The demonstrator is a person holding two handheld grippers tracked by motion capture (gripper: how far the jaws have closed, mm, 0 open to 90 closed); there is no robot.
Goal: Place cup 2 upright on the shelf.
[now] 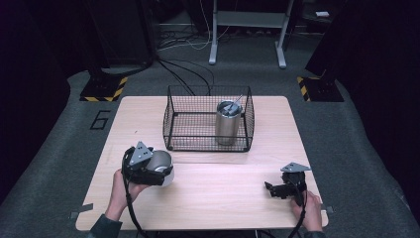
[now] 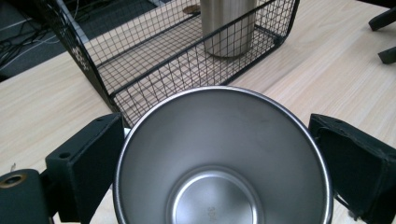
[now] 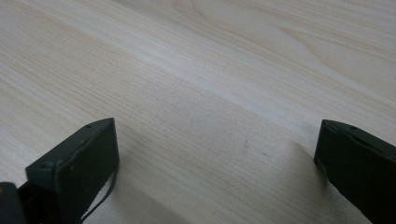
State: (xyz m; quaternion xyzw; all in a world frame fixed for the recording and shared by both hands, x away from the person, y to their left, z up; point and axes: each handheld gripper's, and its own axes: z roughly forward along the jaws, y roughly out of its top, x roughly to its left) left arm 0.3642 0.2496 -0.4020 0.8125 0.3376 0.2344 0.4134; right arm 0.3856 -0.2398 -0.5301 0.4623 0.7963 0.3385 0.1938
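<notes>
**Left claw on steel cup, right claw idle on tabletop**

Currently I see my left claw (image 1: 157,171) clamped on a steel cup (image 1: 161,166) at the near-left part of the wooden tabletop (image 1: 223,193). In the left gripper view the cup (image 2: 223,158) sits between the two black jaws, one jaw against each side of its wall, mouth facing the camera; the inside is bare metal with a faint mark on the bottom that I cannot read. I cannot tell whether the cup rests on the tabletop or is lifted off it.

A black wire basket (image 1: 171,124) stands at the far middle of the tabletop, beyond the held cup and apart from it. Inside, toward its right side, a taller steel tumbler (image 1: 228,124) stands upright with something thin and silvery leaning out of its top; too small to identify.

My right claw (image 1: 271,189) is at the near-right of the tabletop, well apart from the basket and cup. In the right gripper view its jaws stand wide apart with only bare wood grain (image 3: 210,93) between them; nothing held.

A person's hand (image 1: 123,191) grips the left gripper; the other hand (image 1: 311,213) grips the right.
</notes>
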